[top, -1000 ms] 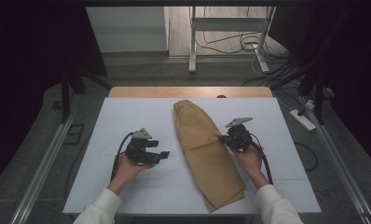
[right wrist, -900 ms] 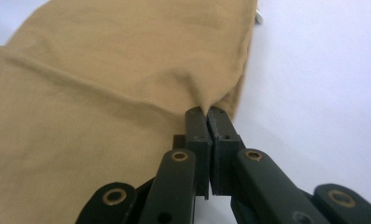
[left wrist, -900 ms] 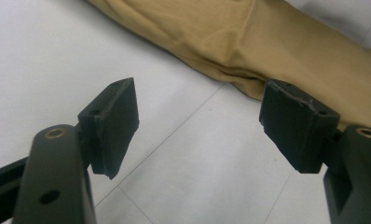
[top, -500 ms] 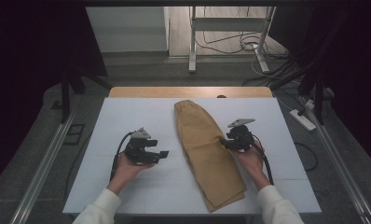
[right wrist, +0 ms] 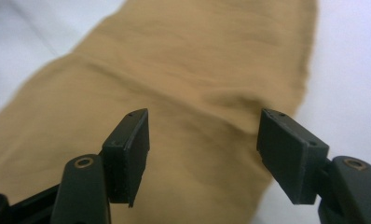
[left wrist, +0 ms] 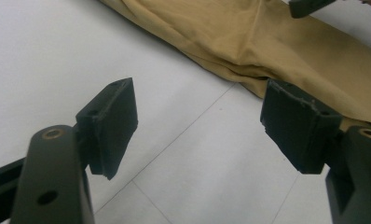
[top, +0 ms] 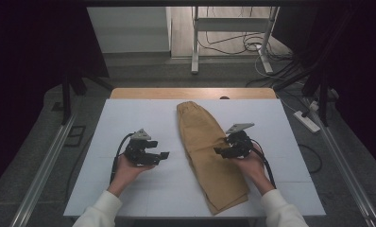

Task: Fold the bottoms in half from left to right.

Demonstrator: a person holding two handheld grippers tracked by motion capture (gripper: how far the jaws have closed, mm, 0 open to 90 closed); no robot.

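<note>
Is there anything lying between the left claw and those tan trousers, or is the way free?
Nothing visible blocks it. Bare white table lies between the open left claw and the near edge of the folded tan trousers. The right claw, jaws just opened, hovers over the cloth's other edge.

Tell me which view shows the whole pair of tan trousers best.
The high view: the tan trousers lie folded lengthwise on the white table, seen end to end, waistband at the far end. The left gripper view catches one edge of the cloth; the right gripper view shows a blurred close-up beyond its open fingers.

Trousers (top: 209, 151) on table (top: 129, 118), between grippers
</note>
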